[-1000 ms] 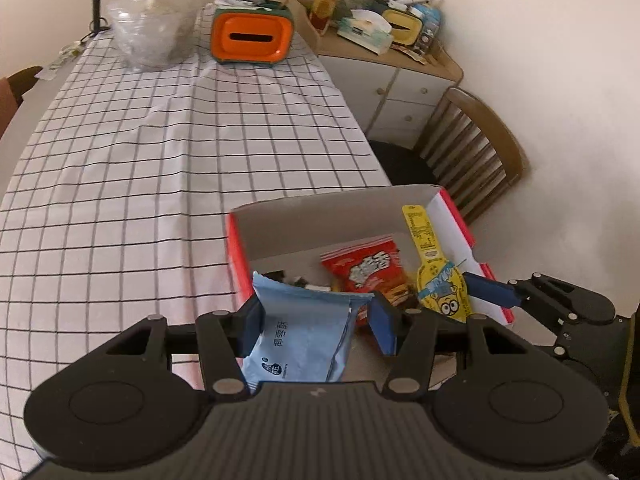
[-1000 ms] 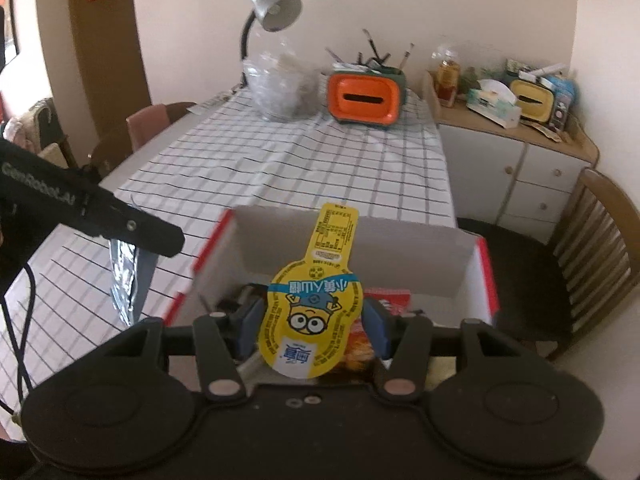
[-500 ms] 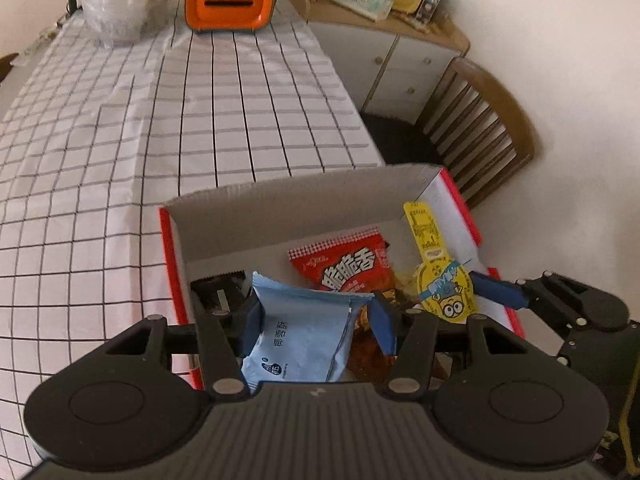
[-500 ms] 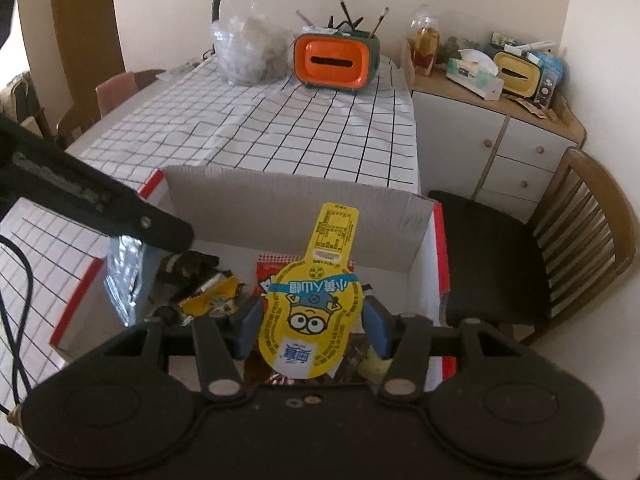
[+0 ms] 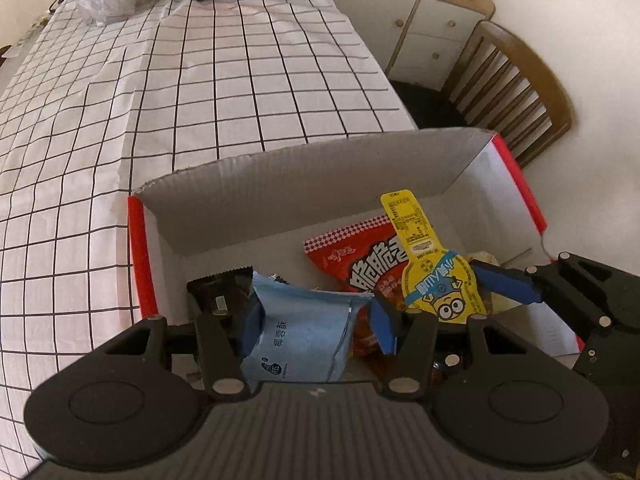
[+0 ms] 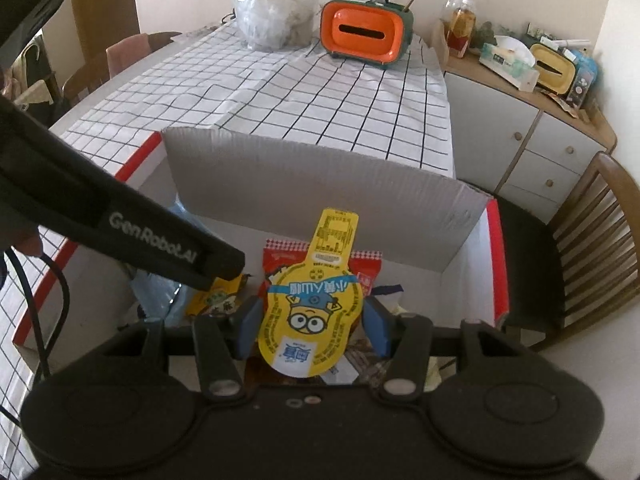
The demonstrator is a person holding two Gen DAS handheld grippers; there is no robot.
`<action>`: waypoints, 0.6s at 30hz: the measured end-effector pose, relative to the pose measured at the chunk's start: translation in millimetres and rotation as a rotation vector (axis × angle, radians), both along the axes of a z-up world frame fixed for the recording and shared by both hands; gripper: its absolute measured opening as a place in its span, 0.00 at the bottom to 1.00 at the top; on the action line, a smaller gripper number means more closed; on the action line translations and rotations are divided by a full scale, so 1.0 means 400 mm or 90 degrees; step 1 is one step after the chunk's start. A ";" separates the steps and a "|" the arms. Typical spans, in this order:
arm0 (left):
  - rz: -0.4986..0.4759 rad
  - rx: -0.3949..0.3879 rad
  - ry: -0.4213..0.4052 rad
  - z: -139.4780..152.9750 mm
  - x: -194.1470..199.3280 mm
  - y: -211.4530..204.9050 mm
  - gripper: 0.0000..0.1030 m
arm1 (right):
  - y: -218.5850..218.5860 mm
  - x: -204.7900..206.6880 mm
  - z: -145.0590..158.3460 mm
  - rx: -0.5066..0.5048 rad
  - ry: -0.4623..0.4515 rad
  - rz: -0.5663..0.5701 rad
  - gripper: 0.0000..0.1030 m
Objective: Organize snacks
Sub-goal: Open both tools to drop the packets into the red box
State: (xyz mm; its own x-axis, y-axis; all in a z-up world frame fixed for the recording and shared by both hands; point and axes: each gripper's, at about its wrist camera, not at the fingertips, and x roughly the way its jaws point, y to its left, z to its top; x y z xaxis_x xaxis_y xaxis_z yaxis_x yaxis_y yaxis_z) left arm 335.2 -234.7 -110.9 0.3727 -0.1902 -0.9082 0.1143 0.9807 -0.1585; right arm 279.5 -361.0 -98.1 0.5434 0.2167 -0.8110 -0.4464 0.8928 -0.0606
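Observation:
A cardboard box [image 5: 304,184] with red outer sides stands on the checked tablecloth and holds several snacks. My left gripper [image 5: 316,320] is shut on a light blue snack packet [image 5: 304,340] just above the box's left half. My right gripper [image 6: 312,326] is shut on a yellow Minion-print snack [image 6: 316,312] over the box's middle; it also shows in the left wrist view [image 5: 436,284]. A red snack bag [image 5: 360,260] lies on the box floor beneath, and a black packet [image 5: 220,288] lies at the left. The box also shows in the right wrist view [image 6: 320,168].
An orange tissue box [image 6: 366,34] and a clear plastic bag [image 6: 272,20] stand at the table's far end. A white cabinet [image 6: 520,136] with clutter and a wooden chair [image 6: 592,232] are to the right of the table.
Both grippers have moved forward and down over the box with their snacks still held. The box now fills more of both views.

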 end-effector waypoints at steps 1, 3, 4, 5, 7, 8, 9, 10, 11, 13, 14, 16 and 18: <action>0.000 0.001 0.004 -0.004 0.002 0.001 0.53 | -0.001 0.001 -0.003 0.001 0.003 0.000 0.51; -0.002 0.005 0.012 -0.013 0.005 0.000 0.53 | -0.002 0.003 -0.007 0.003 0.006 -0.003 0.51; -0.001 0.007 0.013 -0.017 0.006 0.001 0.53 | -0.003 0.003 -0.009 0.003 0.009 -0.006 0.51; 0.001 0.008 0.015 -0.020 0.006 0.002 0.53 | -0.004 0.006 -0.012 0.004 0.012 -0.008 0.51; 0.003 0.009 0.016 -0.024 0.007 0.004 0.53 | -0.008 0.006 -0.017 0.007 0.016 -0.014 0.51; 0.002 0.009 0.015 -0.024 0.006 0.003 0.54 | -0.010 0.006 -0.018 0.010 0.016 -0.015 0.51; 0.003 0.010 0.014 -0.024 0.006 0.002 0.54 | -0.012 0.006 -0.018 0.013 0.017 -0.017 0.51; 0.003 0.012 0.013 -0.025 0.005 0.001 0.54 | -0.015 0.005 -0.017 0.015 0.017 -0.019 0.51; 0.003 0.012 0.012 -0.025 0.004 0.000 0.54 | -0.017 0.004 -0.017 0.018 0.017 -0.020 0.52; 0.003 0.012 0.010 -0.023 0.000 0.000 0.54 | -0.021 -0.001 -0.015 0.022 0.016 -0.024 0.53; 0.004 0.012 0.008 -0.021 -0.002 -0.001 0.54 | -0.023 -0.005 -0.013 0.025 0.014 -0.026 0.55; 0.007 0.010 0.003 -0.016 -0.008 0.000 0.54 | -0.030 -0.010 -0.005 0.035 0.008 -0.030 0.58; 0.007 0.003 -0.007 -0.007 -0.018 0.001 0.59 | -0.035 -0.018 0.004 0.043 0.002 -0.033 0.61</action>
